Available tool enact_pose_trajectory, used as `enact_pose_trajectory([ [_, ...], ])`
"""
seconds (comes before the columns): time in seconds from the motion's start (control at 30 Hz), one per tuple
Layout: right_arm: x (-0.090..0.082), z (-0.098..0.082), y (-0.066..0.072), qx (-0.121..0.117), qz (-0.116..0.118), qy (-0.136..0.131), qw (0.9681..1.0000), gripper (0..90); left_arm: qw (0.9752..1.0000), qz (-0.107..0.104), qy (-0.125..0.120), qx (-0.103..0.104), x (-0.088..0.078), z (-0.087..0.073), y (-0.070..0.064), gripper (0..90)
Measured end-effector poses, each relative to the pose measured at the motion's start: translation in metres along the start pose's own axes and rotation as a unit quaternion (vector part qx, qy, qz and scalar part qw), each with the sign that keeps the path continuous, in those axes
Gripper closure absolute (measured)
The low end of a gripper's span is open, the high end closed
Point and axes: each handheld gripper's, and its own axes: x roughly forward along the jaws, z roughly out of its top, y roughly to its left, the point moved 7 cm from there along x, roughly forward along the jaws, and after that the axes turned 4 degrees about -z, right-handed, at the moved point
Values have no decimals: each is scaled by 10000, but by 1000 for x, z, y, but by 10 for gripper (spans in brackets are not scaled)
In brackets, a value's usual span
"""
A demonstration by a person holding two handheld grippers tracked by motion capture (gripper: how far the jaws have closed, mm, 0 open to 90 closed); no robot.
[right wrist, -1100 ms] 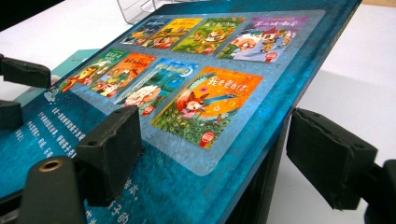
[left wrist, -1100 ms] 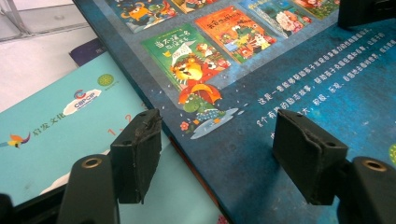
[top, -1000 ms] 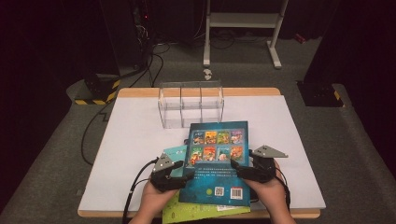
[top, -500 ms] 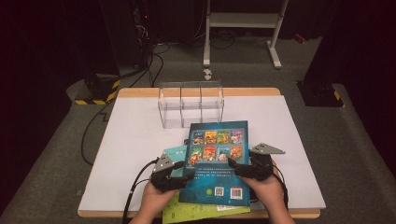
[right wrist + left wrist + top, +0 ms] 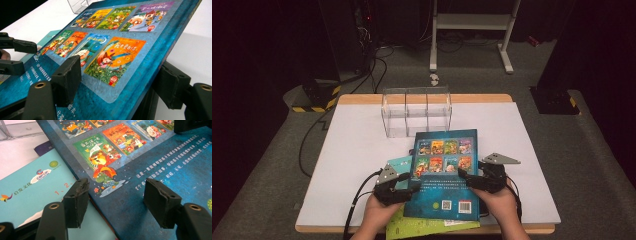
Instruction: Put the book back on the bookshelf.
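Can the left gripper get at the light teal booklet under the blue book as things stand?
Probably only partly. The left gripper straddles the blue book's left edge, and the teal booklet shows beside that edge, but the book covers the rest of it.

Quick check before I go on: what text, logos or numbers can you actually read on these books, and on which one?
"CBPCIP", beside a round logo: teal booklet under the blue book.
"1 . 2 .", red digits: same teal booklet, partly hidden by the left gripper.
Chinese cover titles and white text lines: blue book's back cover, too small to transcribe reliably.
QR code and barcode: blue book, near edge, unreadable.
Green sheet: print too small.
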Motion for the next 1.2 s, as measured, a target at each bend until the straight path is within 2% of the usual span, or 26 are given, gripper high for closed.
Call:
enact_pose_trajectory([
  [0.3,3,0,3,-20,-33,22,10000,228,10000,-6,-10,-22,0,0,0,368],
  [0.47,-1,2,-1,80,-14,26,10000,328,10000,-6,-4,-59,0,0,1,368],
  [0.63,-5,3,-1,127,-61,27,9999,389,10000,-3,4,-93,0,0,1,366],
  [0.8,-10,4,-2,50,-99,-61,9999,447,9999,-8,19,-103,0,0,2,360],
  [0.87,-12,4,-1,-30,-123,-115,9999,449,9998,-16,3,-185,1,1,2,353],
  [1.13,-16,5,3,-203,-180,-226,9994,455,9998,24,26,-207,1,1,4,293],
  [1.2,-18,5,4,-247,-182,-274,9992,456,9995,8,47,-315,2,1,7,272],
])
